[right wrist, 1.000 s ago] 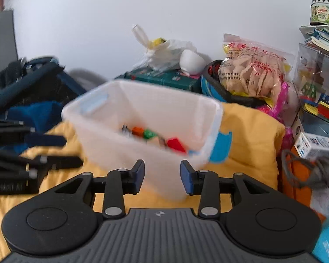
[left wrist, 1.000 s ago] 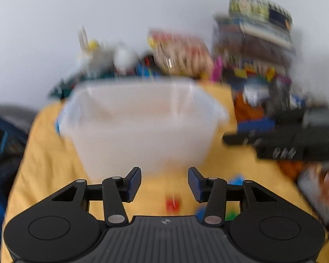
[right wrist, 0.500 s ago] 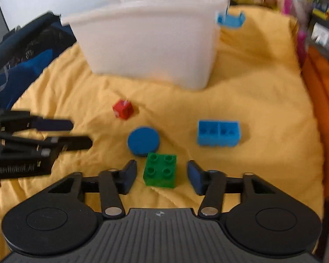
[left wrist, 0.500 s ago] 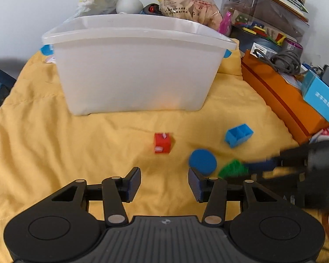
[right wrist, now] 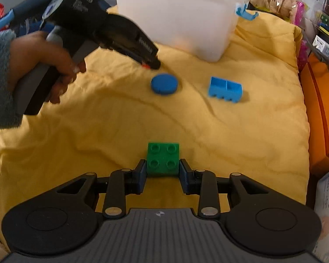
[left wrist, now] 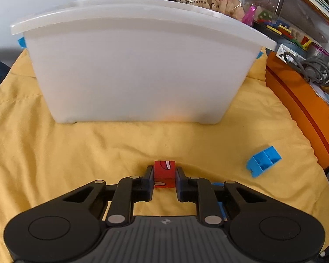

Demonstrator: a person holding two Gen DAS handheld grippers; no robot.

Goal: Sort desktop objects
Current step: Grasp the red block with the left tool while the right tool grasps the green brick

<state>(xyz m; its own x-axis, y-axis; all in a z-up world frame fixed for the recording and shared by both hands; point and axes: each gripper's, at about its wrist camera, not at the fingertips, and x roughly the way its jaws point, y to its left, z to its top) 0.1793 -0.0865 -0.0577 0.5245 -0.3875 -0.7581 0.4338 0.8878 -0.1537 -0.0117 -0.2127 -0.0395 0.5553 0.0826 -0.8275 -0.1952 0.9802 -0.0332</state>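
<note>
A yellow cloth is covering the table. The left gripper is closing its jaws on a small red cube, and the right gripper is squeezing a green brick. The blue disc and blue block are still waiting outside the white bin.

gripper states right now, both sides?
Left gripper: jaws closing, pads on the red cube.
Right gripper: shut on the green brick, which sits on the yellow cloth.
</note>
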